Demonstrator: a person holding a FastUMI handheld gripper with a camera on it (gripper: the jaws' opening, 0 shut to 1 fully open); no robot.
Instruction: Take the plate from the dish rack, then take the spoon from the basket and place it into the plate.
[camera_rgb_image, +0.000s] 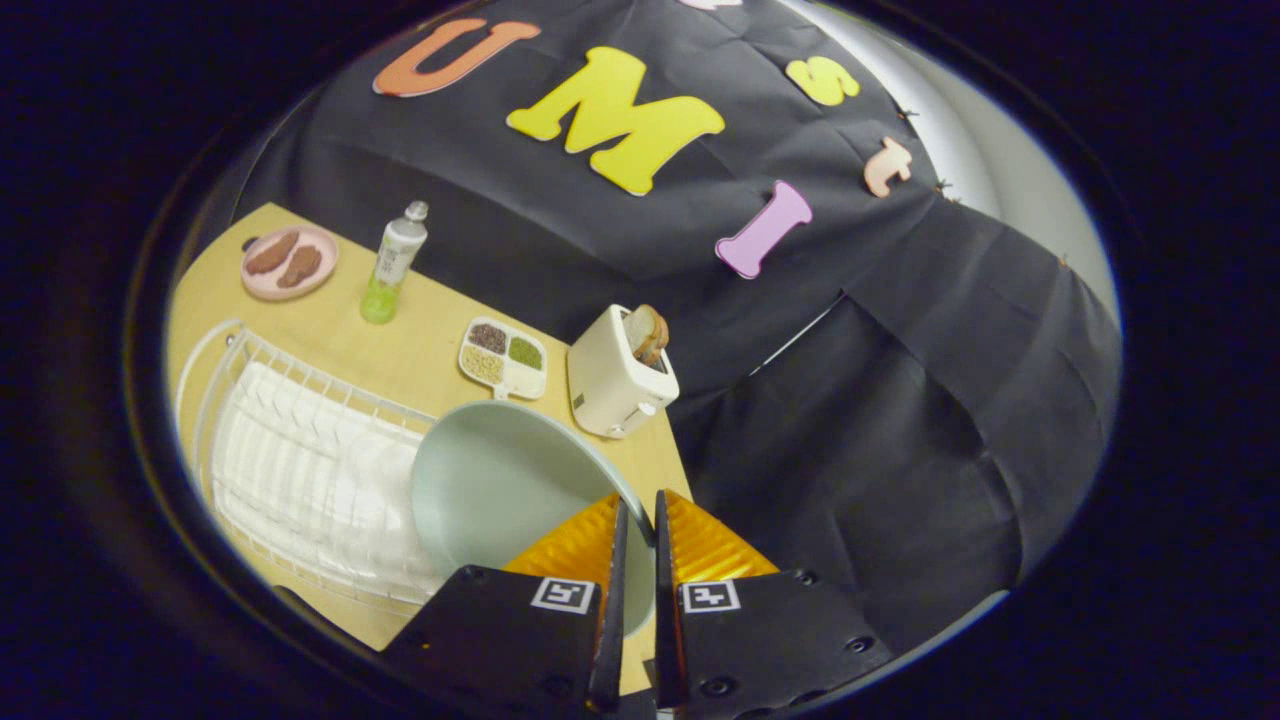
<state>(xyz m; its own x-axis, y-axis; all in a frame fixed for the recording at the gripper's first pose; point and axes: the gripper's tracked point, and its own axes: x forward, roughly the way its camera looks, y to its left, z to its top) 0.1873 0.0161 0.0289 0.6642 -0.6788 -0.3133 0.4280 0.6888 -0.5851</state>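
Note:
A pale green plate (500, 490) stands on edge between my two fingers, its hollow face turned toward the white wire dish rack (300, 470). My gripper (637, 515) is shut on the plate's rim, one orange finger (580, 545) on each side. The plate hangs just over the rack's near end, above the wooden table (330, 330).
Beyond the plate stand a cream toaster (618, 375) with a slice of bread, a small divided tray of grains (503, 357), a green-bottomed bottle (393, 262) and a pink plate of sausages (288, 262). The table's edge runs just past the toaster.

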